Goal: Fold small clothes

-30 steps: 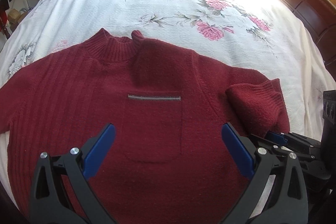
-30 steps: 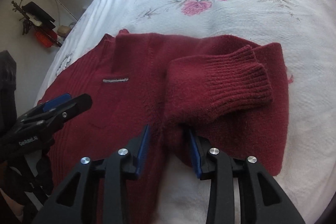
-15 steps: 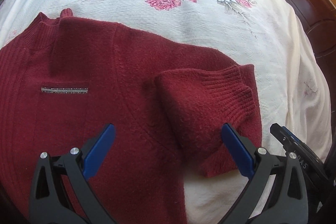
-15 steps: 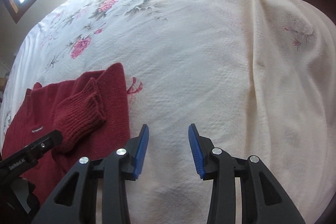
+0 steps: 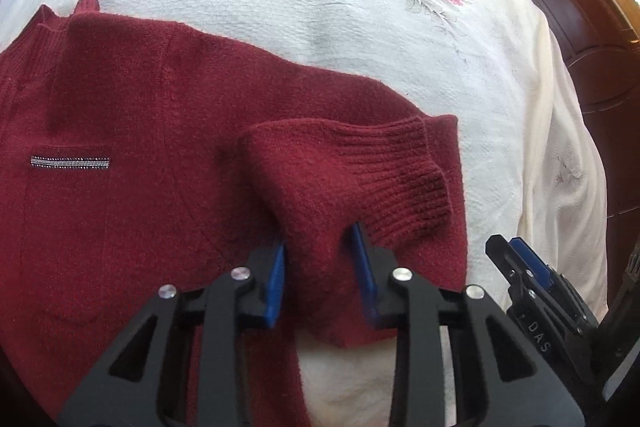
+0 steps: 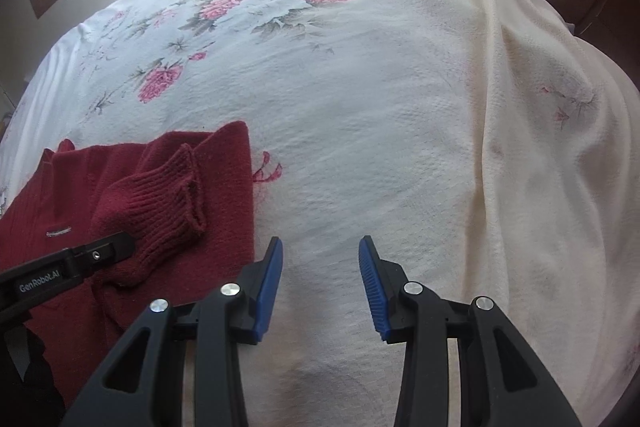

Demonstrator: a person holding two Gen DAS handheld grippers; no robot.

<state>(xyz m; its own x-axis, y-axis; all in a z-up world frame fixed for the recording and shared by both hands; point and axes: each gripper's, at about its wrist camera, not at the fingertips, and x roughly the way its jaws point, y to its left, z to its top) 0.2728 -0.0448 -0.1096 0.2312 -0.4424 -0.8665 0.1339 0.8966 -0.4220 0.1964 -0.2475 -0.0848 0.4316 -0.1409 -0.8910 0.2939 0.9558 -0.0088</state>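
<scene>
since 0.5 s ago left gripper [image 5: 320, 267] has closed from wide open onto the folded sleeve [image 5: 340, 167], likely to set the fold. right gripper [image 6: 320, 283] hangs parted, empty, over bare bedspread [image 6: 400, 127] beside the sweater [image 5: 120, 107], clear of the work.

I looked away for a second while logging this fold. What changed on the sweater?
The left gripper moved right and closed on the folded-in sleeve. The right gripper let that sleeve go and swung right over the bedspread, open. The red sweater stayed flat, sleeve folded across it.
</scene>
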